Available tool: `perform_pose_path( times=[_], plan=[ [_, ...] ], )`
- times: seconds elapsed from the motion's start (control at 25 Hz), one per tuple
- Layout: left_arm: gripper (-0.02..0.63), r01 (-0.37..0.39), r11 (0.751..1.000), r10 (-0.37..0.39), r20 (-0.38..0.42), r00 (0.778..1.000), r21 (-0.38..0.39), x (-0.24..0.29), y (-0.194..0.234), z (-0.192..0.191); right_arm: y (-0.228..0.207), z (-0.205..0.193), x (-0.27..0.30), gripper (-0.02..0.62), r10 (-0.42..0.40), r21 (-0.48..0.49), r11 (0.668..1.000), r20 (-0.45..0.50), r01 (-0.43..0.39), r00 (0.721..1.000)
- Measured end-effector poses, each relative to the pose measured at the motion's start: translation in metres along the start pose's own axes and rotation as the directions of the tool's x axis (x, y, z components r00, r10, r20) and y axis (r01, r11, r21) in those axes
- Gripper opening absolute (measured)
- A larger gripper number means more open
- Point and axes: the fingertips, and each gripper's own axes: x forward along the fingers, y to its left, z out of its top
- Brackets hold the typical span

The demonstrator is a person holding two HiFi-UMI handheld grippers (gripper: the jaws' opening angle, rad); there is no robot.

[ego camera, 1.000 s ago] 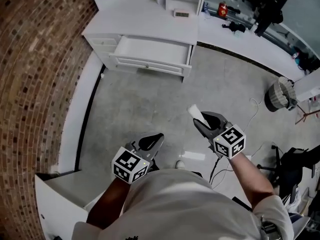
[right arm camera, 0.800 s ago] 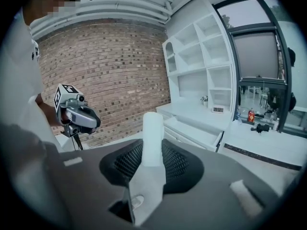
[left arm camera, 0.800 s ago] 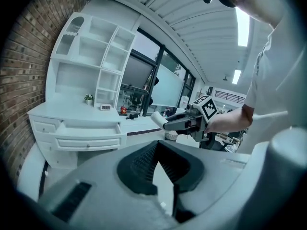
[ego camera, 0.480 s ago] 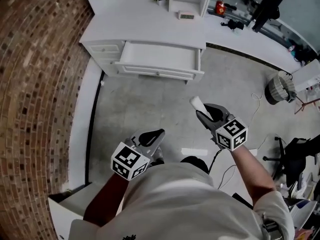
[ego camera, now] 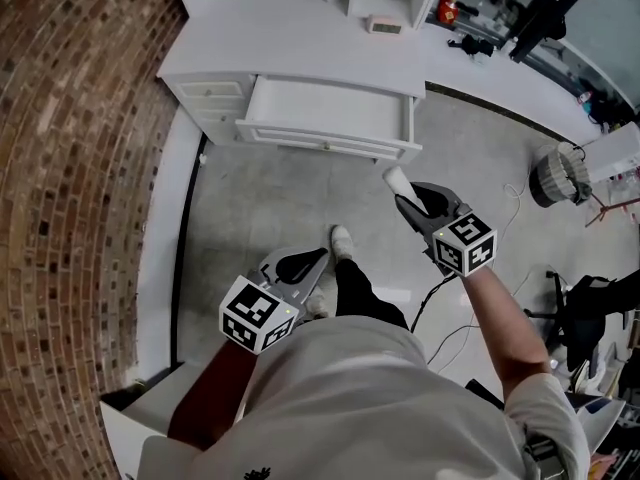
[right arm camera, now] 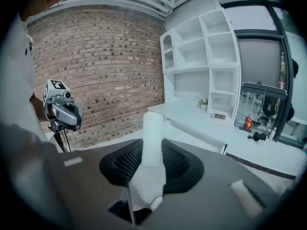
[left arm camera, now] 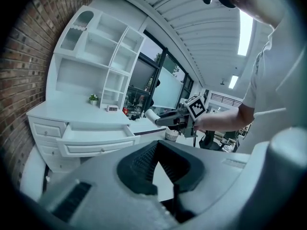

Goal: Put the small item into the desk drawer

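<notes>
The small white item (right arm camera: 152,128) is clamped btwn the jaws of the right gripper (ego camera: 405,190), over the floor (ego camera: 270,208), apart from the open drawer (ego camera: 330,113). Much of it protrudes past the tips, so it could be levered out & dropped if knocked on the drawer front. The left gripper (ego camera: 300,265) is closed, empty.

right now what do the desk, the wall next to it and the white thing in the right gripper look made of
Desk: likely painted wood or board, smooth matte white, panelled drawer fronts. Wall: brick, rough reddish-brown courses with mortar lines. White roll: probably paper or soft plastic, matte, creased near its lower end; can't tell which.
</notes>
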Motion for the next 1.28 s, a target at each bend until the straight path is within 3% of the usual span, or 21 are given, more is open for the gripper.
perform_pose_path(
  times=[0.32, 0.68, 1.28],
  plan=[
    [0.005, -0.068, 0.997, 0.067, -0.006, 0.998, -0.025, 0.009, 0.05, 0.016, -0.044, 0.02, 0.065, 0.135, 0.037, -0.043, 0.998, -0.025, -0.038, 0.999],
    [0.006, -0.115, 0.993, 0.113, -0.042, 0.993, -0.032, 0.055, 0.11, 0.057, -0.128, 0.024, 0.143, 0.135, 0.065, -0.068, 0.995, -0.082, -0.07, 0.995],
    [0.005, -0.176, 0.981, 0.168, -0.098, 0.981, -0.084, 0.123, 0.179, 0.098, -0.228, -0.025, 0.262, 0.135, 0.081, -0.138, 0.984, -0.238, -0.116, 0.968]
  ],
)
